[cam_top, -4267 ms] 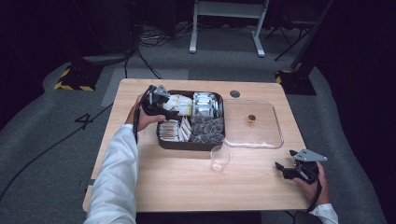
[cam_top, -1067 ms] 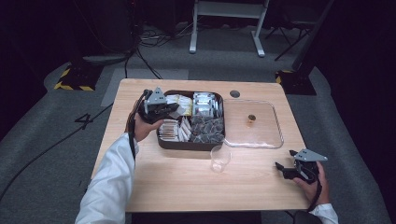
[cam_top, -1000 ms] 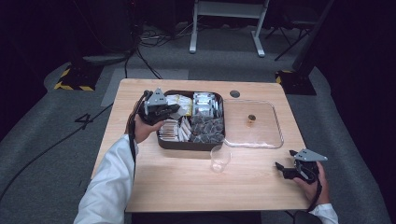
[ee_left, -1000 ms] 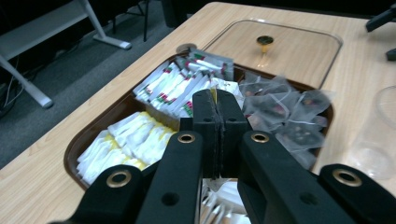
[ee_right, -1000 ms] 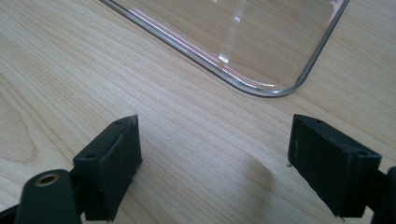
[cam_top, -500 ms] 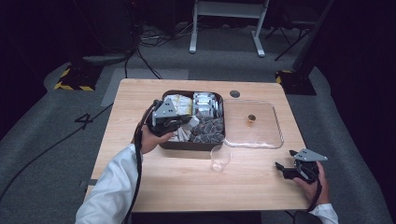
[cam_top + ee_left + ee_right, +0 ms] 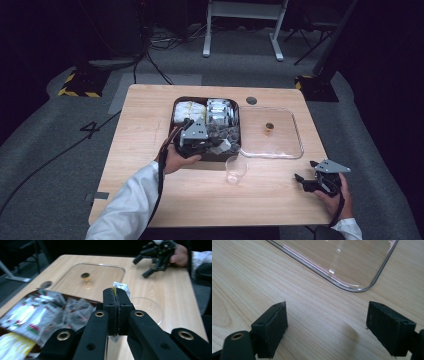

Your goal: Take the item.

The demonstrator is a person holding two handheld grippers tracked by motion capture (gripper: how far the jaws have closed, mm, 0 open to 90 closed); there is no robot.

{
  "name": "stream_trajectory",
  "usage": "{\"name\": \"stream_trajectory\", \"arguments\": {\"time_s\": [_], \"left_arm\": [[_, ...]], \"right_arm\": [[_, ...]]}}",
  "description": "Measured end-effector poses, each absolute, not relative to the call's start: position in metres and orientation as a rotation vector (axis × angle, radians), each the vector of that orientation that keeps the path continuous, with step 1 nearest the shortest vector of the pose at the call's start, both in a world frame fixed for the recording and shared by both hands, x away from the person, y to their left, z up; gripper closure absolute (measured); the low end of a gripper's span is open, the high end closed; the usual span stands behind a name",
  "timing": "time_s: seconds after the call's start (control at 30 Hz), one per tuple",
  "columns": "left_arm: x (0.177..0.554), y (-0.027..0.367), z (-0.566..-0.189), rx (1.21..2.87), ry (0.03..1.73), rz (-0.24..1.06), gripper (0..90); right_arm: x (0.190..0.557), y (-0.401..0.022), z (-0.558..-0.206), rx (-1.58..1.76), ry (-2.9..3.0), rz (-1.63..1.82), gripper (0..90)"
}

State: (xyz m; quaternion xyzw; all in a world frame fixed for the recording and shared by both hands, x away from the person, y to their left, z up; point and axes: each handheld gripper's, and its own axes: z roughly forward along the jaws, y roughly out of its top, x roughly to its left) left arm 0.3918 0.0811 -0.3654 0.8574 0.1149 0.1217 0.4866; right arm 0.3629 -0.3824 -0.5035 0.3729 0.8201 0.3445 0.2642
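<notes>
The left gripper [image 7: 116, 315] is clamped on a silver sachet [image 7: 121, 287] above the dark tray's [image 7: 176, 105] corner nearest the clear cup [image 7: 235, 170]. The right gripper [image 7: 327, 330] rests with jaws apart, well right of the tray.

Lighting is concentrated on the table [image 7: 150, 165]; surrounding floor and background are dark. High view is soft, with low detail. Left gripper view: packets [image 7: 27, 315] at the lower left are blurred, jaws sharp. Right gripper view: sharp wood grain, glare streaks on the clear lid [image 7: 352, 262], 1 soft shadow beneath the jaws.
</notes>
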Motion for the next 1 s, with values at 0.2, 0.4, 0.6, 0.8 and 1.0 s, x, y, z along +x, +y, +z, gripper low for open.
{"name": "stream_trajectory", "arguments": {"time_s": [0.2, 0.4, 0.6, 0.8, 1.0], "left_arm": [[0.388, 0.063, -0.375, 2.104, 0.241, 0.252, 88.7], [0.385, 0.048, -0.385, 2.119, 0.211, 0.207, 88.6], [0.387, 0.038, -0.393, 2.129, 0.205, 0.174, 88.5], [0.388, 0.030, -0.405, 2.163, 0.192, 0.162, 88.3], [0.390, 0.025, -0.416, 2.201, 0.194, 0.146, 84.1]], "right_arm": [[0.363, -0.382, -0.504, 1.008, 2.217, 0.931, 17.5], [0.363, -0.382, -0.503, 1.005, 2.214, 0.928, 17.5], [0.363, -0.382, -0.503, 1.004, 2.214, 0.927, 17.5], [0.363, -0.382, -0.503, 1.005, 2.214, 0.928, 17.5], [0.362, -0.382, -0.504, 1.003, 2.213, 0.927, 17.5]]}}
